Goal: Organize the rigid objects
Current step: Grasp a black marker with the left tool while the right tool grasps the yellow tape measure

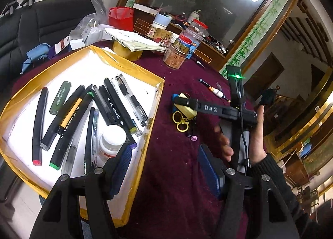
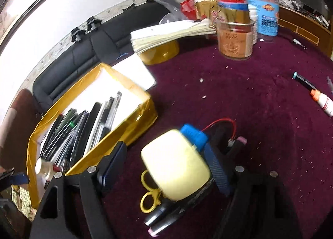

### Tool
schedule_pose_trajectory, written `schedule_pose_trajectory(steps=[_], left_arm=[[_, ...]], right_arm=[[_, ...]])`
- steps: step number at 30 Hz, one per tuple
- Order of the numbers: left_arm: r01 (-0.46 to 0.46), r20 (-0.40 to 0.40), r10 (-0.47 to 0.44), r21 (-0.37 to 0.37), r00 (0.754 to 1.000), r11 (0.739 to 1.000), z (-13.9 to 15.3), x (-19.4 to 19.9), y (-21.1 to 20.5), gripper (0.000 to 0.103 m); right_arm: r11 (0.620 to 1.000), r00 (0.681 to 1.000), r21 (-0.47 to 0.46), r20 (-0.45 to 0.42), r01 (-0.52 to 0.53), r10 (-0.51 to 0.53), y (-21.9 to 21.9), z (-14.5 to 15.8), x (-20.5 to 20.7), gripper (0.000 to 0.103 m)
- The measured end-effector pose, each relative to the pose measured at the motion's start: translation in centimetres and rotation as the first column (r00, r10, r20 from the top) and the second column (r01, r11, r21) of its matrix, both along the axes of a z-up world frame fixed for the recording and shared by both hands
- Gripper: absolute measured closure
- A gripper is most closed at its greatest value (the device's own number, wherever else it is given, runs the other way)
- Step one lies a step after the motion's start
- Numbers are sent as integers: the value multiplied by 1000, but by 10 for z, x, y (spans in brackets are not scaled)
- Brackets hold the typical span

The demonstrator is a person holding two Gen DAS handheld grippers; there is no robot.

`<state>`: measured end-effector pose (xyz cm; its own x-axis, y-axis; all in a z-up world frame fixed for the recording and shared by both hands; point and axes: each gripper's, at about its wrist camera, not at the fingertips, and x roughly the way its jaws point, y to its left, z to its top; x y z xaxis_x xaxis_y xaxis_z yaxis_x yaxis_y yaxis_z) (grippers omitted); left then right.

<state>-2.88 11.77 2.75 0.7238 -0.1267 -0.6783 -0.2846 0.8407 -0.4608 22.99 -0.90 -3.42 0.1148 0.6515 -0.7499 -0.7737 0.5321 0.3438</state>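
Yellow case (image 2: pixel 175 165) sits between the right tool's (image 2: pixel 164 168) spread jaws; the left tool (image 1: pixel 166 168) gapes empty.

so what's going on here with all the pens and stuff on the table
A person is sorting small items on a maroon tablecloth with a handheld gripper in each hand. Pens, markers and a white bottle already lie in the yellow-edged tray. The right gripper is open around a pale yellow keychain case with yellow rings beside a blue piece; whether its pads touch it is unclear. The left gripper is open and holds nothing, near the tray's edge. A glue pen lies loose on the cloth.
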Motion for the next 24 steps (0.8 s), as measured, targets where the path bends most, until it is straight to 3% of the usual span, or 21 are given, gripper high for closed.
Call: schedule_pose_trajectory(steps=[3, 4, 6, 15, 24], left_arm=[[7, -4, -7, -12, 1000, 1000, -4, 1, 0, 34], [8, -6, -8, -13, 1000, 1000, -4, 2, 0, 34], [14, -8, -14, -14, 1000, 1000, -5, 3, -1, 34], [25, -5, -25, 10, 1000, 1000, 2, 1, -12, 34], [110, -38, -108, 44, 993, 993, 0, 22, -53, 34]], right_arm=[[999, 998, -51, 64, -17, 20, 0, -5, -14, 29], [997, 996, -70, 91, -16, 22, 0, -5, -18, 39], [994, 991, -106, 133, 10, 4, 0, -6, -22, 47], [995, 992, -55, 95, 87, -81, -26, 3, -23, 51], [964, 965, 63, 36, 258, -261, -130, 24, -28, 53]])
